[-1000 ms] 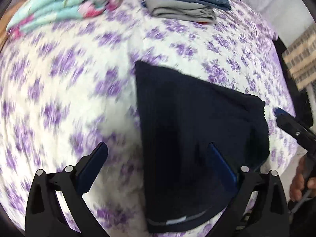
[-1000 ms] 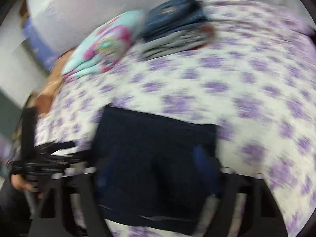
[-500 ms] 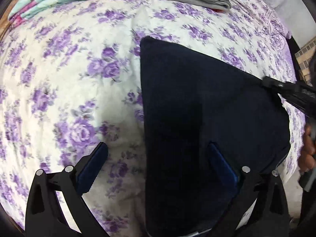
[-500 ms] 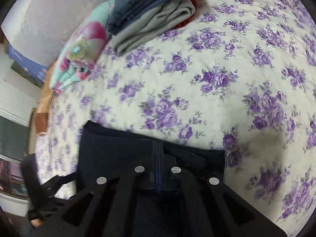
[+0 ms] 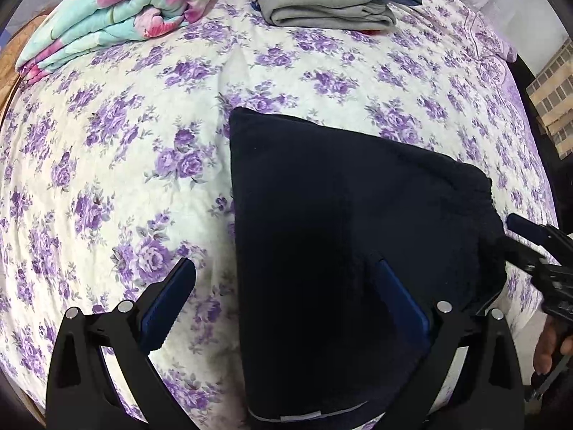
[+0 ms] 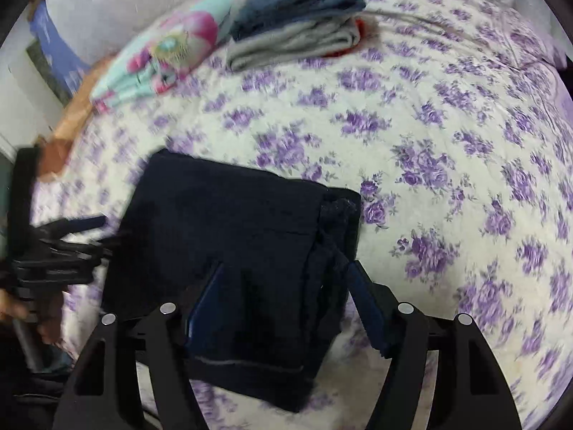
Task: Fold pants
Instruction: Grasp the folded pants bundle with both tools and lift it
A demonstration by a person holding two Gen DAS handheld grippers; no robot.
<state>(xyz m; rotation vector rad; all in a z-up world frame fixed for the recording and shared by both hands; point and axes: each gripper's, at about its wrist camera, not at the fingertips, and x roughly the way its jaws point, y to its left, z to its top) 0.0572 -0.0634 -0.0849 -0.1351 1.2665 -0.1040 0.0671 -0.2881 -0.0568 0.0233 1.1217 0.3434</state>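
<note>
I am hovering both tools, left tool point(image 5: 283, 304) and right tool point(image 6: 286, 301), spread wide and pinching nothing over the folded navy pants point(image 5: 351, 236) lying on the floral bed point(image 5: 107, 165), their long axis running away from me, right tool nearer the drawstring waistband point(image 6: 336, 222).

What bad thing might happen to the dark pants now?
The folded dark pants lie near the bed's front edge, so a nudge might slide them off. Both grippers, left and right, hang open over the pants; closing low might snag the top layer and undo the fold. The bunched waistband looks loose and may spring open.
</note>
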